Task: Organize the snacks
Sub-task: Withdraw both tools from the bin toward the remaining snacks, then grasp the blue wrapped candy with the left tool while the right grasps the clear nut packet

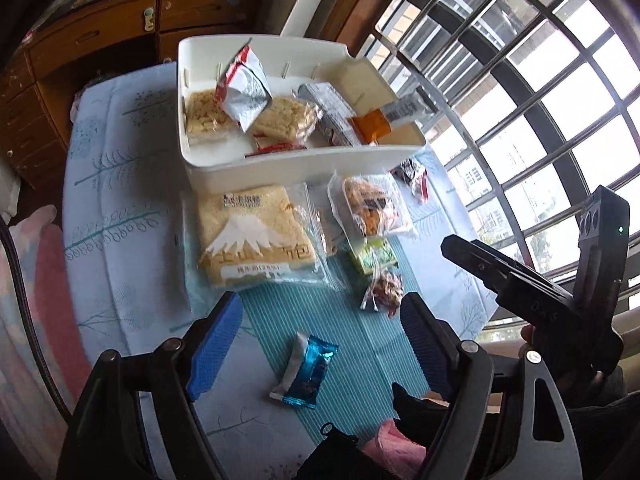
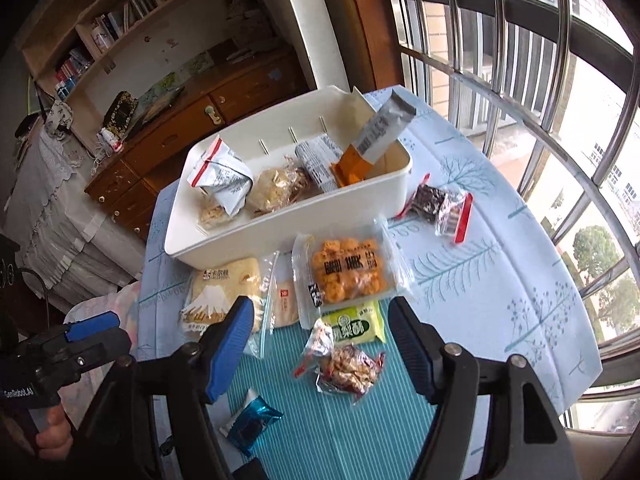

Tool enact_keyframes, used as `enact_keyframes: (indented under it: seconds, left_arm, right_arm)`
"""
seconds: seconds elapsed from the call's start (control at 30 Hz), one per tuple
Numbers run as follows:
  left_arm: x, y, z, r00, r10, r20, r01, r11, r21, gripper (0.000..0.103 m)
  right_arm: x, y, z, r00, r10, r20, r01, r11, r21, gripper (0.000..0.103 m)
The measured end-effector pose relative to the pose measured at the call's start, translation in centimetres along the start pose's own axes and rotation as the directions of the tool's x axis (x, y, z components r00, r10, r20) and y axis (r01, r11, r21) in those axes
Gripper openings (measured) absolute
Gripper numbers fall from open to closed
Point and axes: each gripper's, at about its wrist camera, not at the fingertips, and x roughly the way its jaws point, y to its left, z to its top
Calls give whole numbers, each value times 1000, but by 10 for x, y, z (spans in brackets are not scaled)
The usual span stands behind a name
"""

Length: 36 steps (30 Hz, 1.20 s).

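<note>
A white bin stands at the far side of the table and holds several snack packs, among them a red and silver bag. In front of it lie a bread bag with a mountain print, an orange snack bag, a green packet, a small nut pack and a blue packet. My left gripper hangs open above the blue packet. Above the nut pack my right gripper is open, its jaws still spreading, nothing between the pads.
A dark packet with a red strip lies right of the bin. A barred window runs along the table's right side. Wooden drawers and bookshelves stand behind. A pale cloth with a striped teal mat covers the table.
</note>
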Motion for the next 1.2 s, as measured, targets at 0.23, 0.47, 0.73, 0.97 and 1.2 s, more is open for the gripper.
enact_keyframes:
  seconds: [0.23, 0.47, 0.73, 0.97, 1.2]
  left_arm:
    - [35, -8, -23, 986, 17, -164, -14, 1000, 19, 80]
    - [65, -2, -37, 956, 38, -291, -38, 999, 5, 80]
    - [108, -6, -60, 890, 127, -438, -112, 992, 60, 80]
    - [126, -5, -72, 868, 158, -470, -149, 987, 57, 80]
    - [139, -5, -70, 859, 166, -484, -167, 985, 42, 80]
  right_arm:
    - [15, -4, -22, 994, 44, -99, -36, 996, 87, 77]
    - [32, -13, -36, 980, 61, -188, -28, 985, 170, 77]
    - [53, -35, -50, 960, 91, -267, 0, 947, 322, 77]
    - [70, -50, -57, 944, 112, -312, 21, 919, 394, 77]
    - [85, -55, -59, 931, 129, -342, 35, 899, 436, 77]
